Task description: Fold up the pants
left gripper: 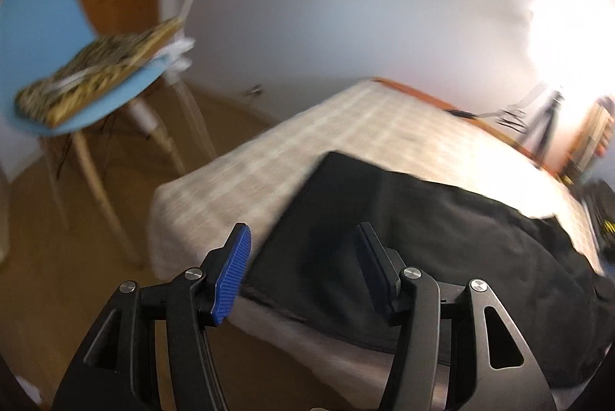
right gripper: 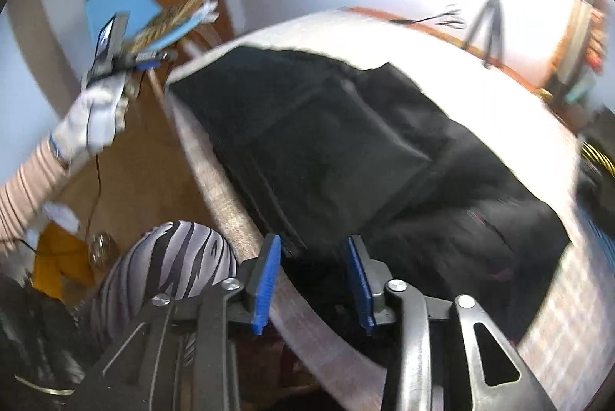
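Black pants (left gripper: 442, 242) lie flat on a bed with a beige checked cover (left gripper: 307, 138); they reach the bed's near edge. They also show in the right wrist view (right gripper: 365, 157), with a pocket panel visible. My left gripper (left gripper: 303, 249) is open and empty, raised just above the pants' near left corner. My right gripper (right gripper: 313, 269) is open and empty, hovering over the pants' near edge at the bed's rim (right gripper: 215, 188). The left hand and its gripper (right gripper: 115, 53) show at far left of the right wrist view.
A blue chair (left gripper: 50, 38) with a patterned folded cloth (left gripper: 100, 69) stands left of the bed on a wooden floor. A tripod (right gripper: 486, 23) and a wooden headboard rim (left gripper: 430, 100) are at the far side. A zebra-print leg (right gripper: 173, 261) is beside the bed.
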`<control>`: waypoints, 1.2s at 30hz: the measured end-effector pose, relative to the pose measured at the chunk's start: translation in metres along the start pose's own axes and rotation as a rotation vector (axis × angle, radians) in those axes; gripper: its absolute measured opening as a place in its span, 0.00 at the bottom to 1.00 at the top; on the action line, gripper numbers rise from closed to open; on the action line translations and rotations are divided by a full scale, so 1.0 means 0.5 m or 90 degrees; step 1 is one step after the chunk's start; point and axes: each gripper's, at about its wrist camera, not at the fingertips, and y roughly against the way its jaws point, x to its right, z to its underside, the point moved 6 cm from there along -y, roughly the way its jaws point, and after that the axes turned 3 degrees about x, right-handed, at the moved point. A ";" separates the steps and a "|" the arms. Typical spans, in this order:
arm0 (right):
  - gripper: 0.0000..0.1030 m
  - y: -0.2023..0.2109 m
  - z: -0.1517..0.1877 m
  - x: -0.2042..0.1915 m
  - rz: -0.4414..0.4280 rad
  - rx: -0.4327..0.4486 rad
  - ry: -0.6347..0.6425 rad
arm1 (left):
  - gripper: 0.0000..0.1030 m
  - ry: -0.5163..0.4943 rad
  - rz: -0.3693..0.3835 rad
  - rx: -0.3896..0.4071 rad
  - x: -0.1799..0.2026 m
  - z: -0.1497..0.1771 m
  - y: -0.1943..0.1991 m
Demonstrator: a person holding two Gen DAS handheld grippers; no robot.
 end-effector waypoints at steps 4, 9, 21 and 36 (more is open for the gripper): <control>0.41 0.079 0.026 0.081 0.024 0.048 -0.109 | 0.54 -0.074 0.116 -0.011 0.141 0.008 0.033; 0.43 0.116 0.077 0.206 0.084 0.064 -0.271 | 0.54 -0.160 0.236 -0.068 0.314 0.060 0.036; 0.61 0.002 0.113 0.200 0.110 0.056 -0.294 | 0.54 -0.227 0.272 -0.167 0.435 0.170 -0.045; 0.14 0.076 0.080 0.201 0.356 0.007 -0.056 | 0.54 -0.226 0.278 -0.152 0.433 0.174 -0.052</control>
